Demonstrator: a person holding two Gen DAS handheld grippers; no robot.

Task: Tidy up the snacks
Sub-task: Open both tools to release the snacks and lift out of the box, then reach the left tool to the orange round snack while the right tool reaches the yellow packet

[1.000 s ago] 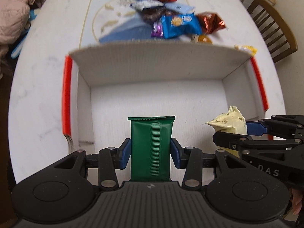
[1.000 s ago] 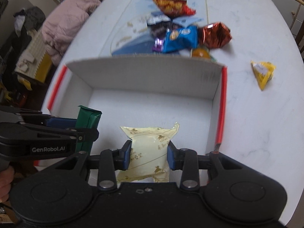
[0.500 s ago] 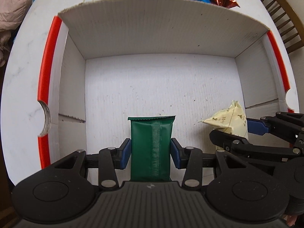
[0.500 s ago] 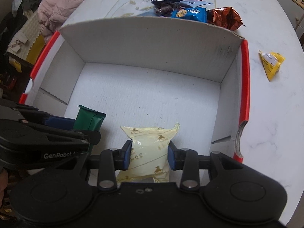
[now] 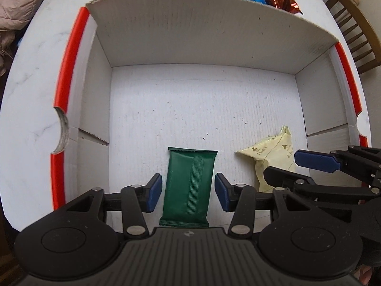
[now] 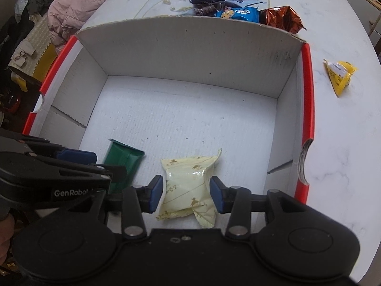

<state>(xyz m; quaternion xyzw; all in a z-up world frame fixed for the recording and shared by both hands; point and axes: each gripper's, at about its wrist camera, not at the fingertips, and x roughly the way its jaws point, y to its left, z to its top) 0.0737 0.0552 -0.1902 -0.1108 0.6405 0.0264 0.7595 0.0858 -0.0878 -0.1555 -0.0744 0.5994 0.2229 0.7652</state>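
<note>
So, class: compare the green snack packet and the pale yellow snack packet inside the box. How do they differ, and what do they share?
The green snack packet is dark, flat and rectangular; the pale yellow snack packet is puffy, crumpled and printed with small figures. The green one lies between the left gripper's pads, the yellow one between the right gripper's. Shared: both lie on the floor of the white cardboard box, with jaws opening off them.

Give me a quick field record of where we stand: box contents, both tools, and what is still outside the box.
box: white cardboard box with red rims, open top
in box: green packet and pale yellow packet, side by side and apart, near the close wall
left tool: jaws opening, pads clear of the green packet between them
right tool: jaws opening, pads off the yellow packet between them
outside box: yellow triangular packet on the table; snack pile beyond the far wall
</note>
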